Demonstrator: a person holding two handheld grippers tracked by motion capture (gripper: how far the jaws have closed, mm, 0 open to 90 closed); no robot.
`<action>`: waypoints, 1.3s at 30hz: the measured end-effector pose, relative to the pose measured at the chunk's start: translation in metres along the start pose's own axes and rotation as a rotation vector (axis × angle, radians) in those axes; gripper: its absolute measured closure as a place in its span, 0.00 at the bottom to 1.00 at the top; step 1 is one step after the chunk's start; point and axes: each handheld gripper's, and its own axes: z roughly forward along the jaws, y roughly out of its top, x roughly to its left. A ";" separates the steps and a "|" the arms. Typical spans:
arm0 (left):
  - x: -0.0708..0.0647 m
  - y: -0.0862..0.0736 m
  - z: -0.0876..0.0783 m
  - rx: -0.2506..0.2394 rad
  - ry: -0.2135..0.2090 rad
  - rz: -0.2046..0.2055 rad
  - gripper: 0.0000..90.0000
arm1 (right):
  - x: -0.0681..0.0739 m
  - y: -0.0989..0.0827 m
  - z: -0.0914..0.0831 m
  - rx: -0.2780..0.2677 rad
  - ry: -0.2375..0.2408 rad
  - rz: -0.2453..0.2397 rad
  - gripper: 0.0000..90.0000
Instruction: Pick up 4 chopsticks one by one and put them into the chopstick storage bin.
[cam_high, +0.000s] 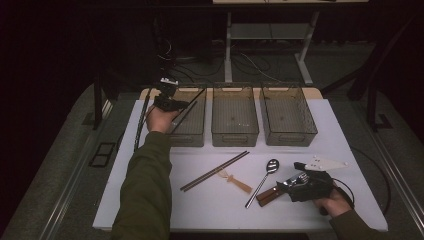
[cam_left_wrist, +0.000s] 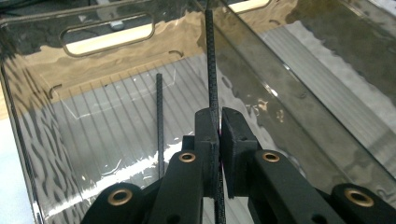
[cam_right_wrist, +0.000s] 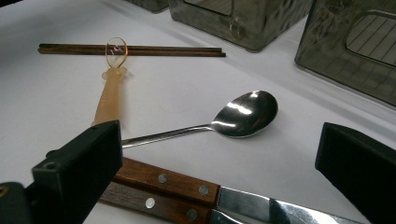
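The left gripper (cam_high: 169, 100) is hanging over the left bin (cam_high: 192, 131), its jaws pinching a black chopstick (cam_left_wrist: 213, 79) that is running up between them; in the left gripper view the stick's top end is cut off by the frame and its lower end is hidden behind the jaws. A second black chopstick (cam_left_wrist: 159, 123) is lying inside that bin, beside the held one, its near end hidden behind the gripper body. The bin's walls are smoky and rippled, so what is behind them is hard to make out.

The right gripper (cam_right_wrist: 219, 168) is resting well to the right of the left bin, near the table's (cam_high: 150, 200) front edge, with its jaws spread wide and nothing between them. Below its jaws two knives (cam_right_wrist: 187, 189) with wooden handles are lying side by side, their blades running out of the right gripper view. A spoon (cam_right_wrist: 233, 119) is lying just beyond the knives, part of its handle hidden behind the gripper's left jaw. Between the spoon and the left bin, a pale plastic spoon (cam_right_wrist: 110, 88) is touching a pair of brown chopsticks (cam_right_wrist: 130, 49). Two more bins, the middle bin (cam_high: 235, 117) and the right bin (cam_high: 288, 115), are standing in a row to the right of the left bin. The room behind the bins is dark.
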 end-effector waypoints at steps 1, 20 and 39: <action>0.000 0.000 0.001 0.001 0.003 0.000 0.95 | 0.000 0.000 0.000 0.000 0.000 0.000 0.01; -0.007 -0.008 -0.004 -0.003 0.004 0.052 0.56 | 0.000 0.000 0.000 0.000 -0.002 0.000 0.01; -0.047 -0.025 -0.048 -0.050 -0.056 0.198 0.38 | 0.000 0.000 0.001 0.010 -0.008 -0.005 0.01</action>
